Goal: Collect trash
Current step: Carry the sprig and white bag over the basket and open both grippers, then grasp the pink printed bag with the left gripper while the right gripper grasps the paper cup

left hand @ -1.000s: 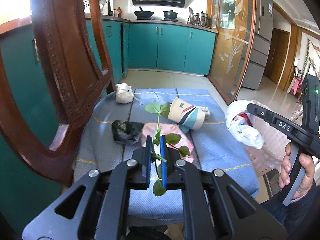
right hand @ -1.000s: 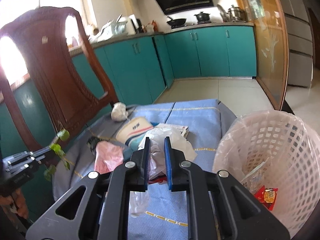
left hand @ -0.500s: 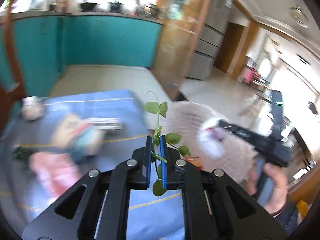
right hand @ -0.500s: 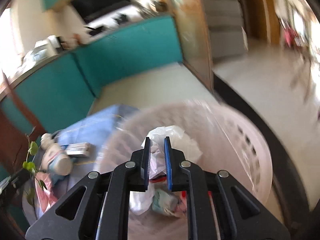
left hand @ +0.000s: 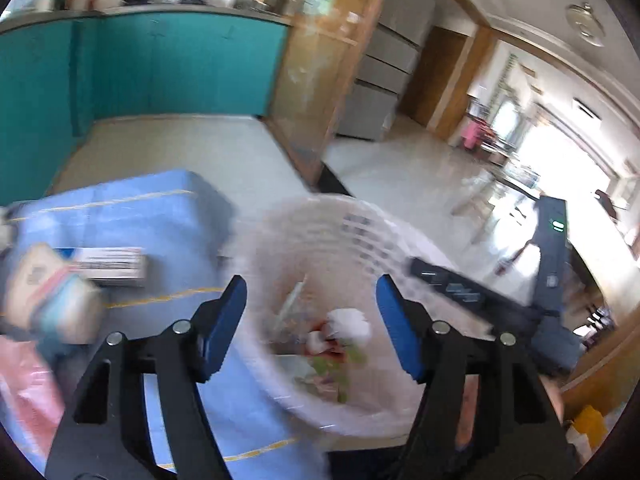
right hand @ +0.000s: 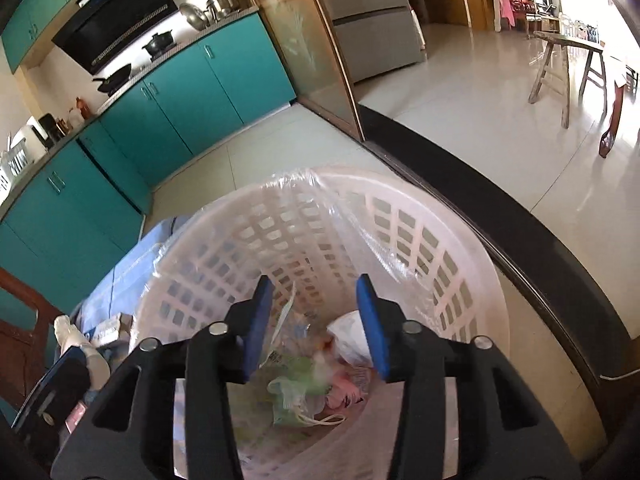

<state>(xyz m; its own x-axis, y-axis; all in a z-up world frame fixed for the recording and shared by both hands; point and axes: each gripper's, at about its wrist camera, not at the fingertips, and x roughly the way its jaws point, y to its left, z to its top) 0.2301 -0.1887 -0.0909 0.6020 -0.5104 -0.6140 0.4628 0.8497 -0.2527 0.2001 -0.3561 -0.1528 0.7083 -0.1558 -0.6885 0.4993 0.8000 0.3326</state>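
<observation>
My left gripper (left hand: 310,320) hangs over the white lattice basket (left hand: 352,220), its jaws opening with nothing between them. Below it, blurred, a white plastic bag (left hand: 350,322) and green leaves (left hand: 354,356) lie among the trash in the basket. My right gripper (right hand: 316,320) is above the same basket (right hand: 400,196), its jaws also opening and empty. Beneath it lie the white bag (right hand: 348,340) and a green sprig (right hand: 298,376). A paper cup (left hand: 48,304), a flat box (left hand: 112,264) and a pink bag (left hand: 24,392) lie on the blue-covered table (left hand: 120,208).
The basket has a clear plastic liner (right hand: 304,184) and stands at the table's right end. A dark floor strip (right hand: 480,208) curves behind it. Teal cabinets (right hand: 180,92) line the far wall. A wooden chair (right hand: 20,320) stands at the left, and a crumpled tissue (right hand: 64,324) lies on the table.
Both grippers swung right from the table to over the basket. The left let go of the green sprig and the right let go of the white bag; both jaws now stand apart.
</observation>
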